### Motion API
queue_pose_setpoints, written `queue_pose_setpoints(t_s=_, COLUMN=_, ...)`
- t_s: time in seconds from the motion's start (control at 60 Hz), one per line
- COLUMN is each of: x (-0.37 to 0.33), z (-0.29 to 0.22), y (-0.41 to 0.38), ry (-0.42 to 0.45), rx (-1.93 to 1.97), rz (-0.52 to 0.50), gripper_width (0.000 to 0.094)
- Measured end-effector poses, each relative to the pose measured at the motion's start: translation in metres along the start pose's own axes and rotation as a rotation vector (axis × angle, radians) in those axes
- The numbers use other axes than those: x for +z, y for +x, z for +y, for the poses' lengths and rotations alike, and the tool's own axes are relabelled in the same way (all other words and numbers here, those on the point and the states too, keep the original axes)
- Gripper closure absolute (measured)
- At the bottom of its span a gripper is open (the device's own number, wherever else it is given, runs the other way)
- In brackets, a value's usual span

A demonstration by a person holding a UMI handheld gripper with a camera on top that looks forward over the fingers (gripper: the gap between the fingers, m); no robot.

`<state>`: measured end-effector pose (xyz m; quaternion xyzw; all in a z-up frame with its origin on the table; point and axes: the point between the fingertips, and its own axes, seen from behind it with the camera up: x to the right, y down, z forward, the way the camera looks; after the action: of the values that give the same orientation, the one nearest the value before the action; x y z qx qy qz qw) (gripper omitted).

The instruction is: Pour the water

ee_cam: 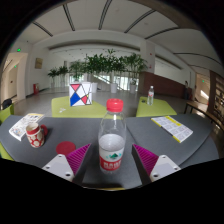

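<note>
One bottle (113,140) btwn hand-held gripper (113,160) fingers

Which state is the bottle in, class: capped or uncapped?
Capped. The bottle stands upright on the table with its red cap on, between the open gripper fingers, untouched.

Water bottle (113,140) (red cap) stands between the open gripper (112,160) fingers

Beyond my fingers I see a grey table (150,140), then a row of green plants (100,66) in a wide bright hall with white ceiling (110,15) and pale floor (45,102).
</note>
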<state>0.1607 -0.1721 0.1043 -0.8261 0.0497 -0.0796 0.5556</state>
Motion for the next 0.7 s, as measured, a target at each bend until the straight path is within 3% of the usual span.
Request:
queue_pose_setpoints(t_s=0.167, x=0.045, z=0.007, y=-0.006, ry=-0.036, rx=0.014, rz=-0.006, gripper_width=0.0218)
queue_pose_setpoints(t_s=0.217, x=0.052, z=0.009, y=-0.003, ry=-0.038, rx=0.025, rz=0.002, gripper_width=0.0412)
queue_pose_setpoints(t_s=0.4, x=0.053, z=0.004, y=0.004, ry=-0.001, rx=0.041, rz=0.05, gripper_width=0.0591)
queue_pose_setpoints(t_s=0.55, x=0.049, z=-0.013, y=0.017, ry=-0.004, rx=-0.021, rz=0.148, gripper_width=0.0593)
queue_pose_setpoints(t_s=0.7, x=0.033, z=-0.085, y=0.03, ry=0.074, rx=-0.265, rz=0.326, gripper_width=0.0591)
